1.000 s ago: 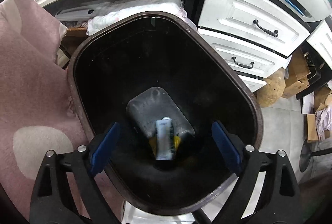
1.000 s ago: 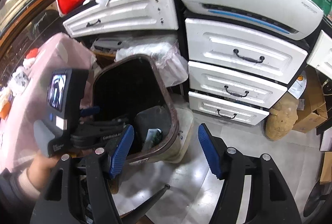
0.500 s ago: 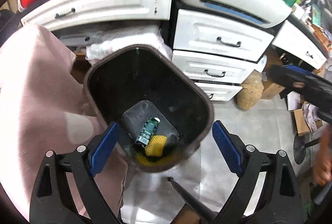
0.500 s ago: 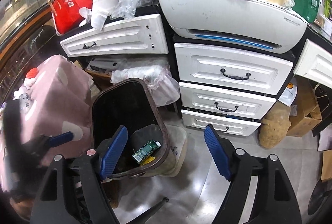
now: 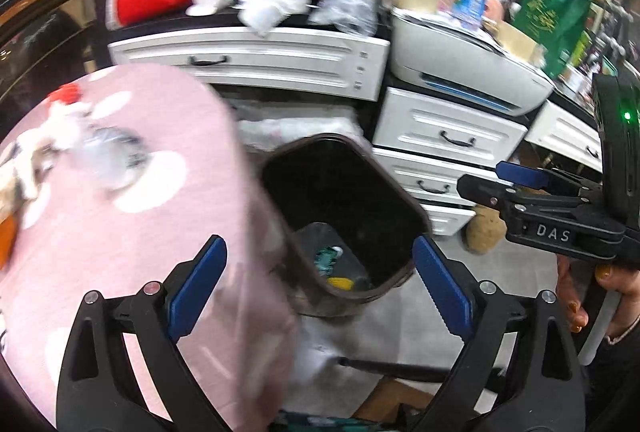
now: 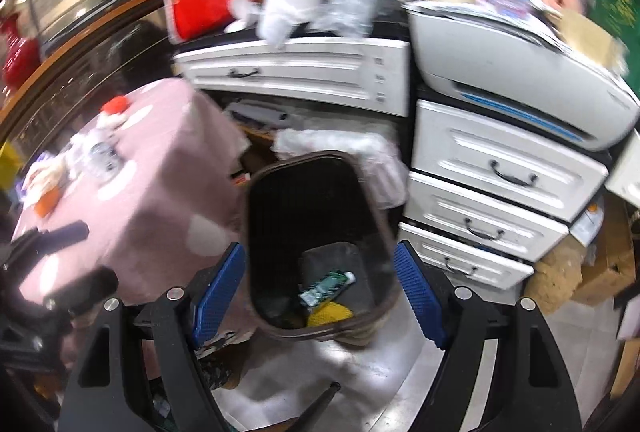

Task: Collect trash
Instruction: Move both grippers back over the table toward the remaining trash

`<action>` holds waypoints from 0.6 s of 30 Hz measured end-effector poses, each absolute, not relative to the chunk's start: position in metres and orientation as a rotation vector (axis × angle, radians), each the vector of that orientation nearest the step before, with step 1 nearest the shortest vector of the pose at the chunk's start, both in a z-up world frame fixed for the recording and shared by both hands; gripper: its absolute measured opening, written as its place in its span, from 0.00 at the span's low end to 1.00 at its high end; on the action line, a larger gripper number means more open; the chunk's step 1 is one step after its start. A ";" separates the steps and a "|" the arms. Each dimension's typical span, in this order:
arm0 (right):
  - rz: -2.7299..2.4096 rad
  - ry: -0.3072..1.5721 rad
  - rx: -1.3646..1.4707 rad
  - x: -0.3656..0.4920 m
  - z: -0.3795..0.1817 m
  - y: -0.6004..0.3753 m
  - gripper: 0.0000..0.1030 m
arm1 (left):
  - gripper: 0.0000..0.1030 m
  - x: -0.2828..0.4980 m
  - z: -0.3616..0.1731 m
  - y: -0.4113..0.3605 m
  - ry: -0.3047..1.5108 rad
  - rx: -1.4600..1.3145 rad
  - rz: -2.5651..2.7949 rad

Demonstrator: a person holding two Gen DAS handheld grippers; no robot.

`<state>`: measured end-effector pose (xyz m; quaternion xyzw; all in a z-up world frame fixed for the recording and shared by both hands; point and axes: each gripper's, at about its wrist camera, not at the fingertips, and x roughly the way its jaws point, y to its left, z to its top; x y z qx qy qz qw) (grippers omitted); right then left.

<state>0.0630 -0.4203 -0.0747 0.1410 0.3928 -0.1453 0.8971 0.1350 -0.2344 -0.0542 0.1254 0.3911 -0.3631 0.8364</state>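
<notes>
Standing wide open and empty above the bin (image 6: 320,240), both the left gripper (image 5: 320,292) and right gripper (image 6: 320,292) hold nothing, since the tube (image 6: 326,286) and yellow net (image 6: 330,312) already lie at its bottom, right of the table (image 5: 120,212).

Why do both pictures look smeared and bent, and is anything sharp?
Left wrist view: motion blur smears the pink tablecloth and shelf clutter, while the gripper's own jaws stay crisp. Right wrist view: the same blur, though the green carton in the trash bin is readable. Both fisheye lenses bow the white drawers.
</notes>
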 end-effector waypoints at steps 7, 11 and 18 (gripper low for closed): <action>-0.140 0.807 0.191 0.096 -0.065 -0.363 0.74 | 0.90 0.154 -0.038 -0.155 0.801 0.202 -0.624; -0.060 0.805 0.136 0.114 -0.061 -0.332 0.75 | 0.90 0.164 -0.030 -0.104 0.789 0.151 -0.536; 0.048 0.794 0.041 0.142 -0.055 -0.283 0.75 | 0.90 0.182 -0.021 -0.020 0.780 0.067 -0.370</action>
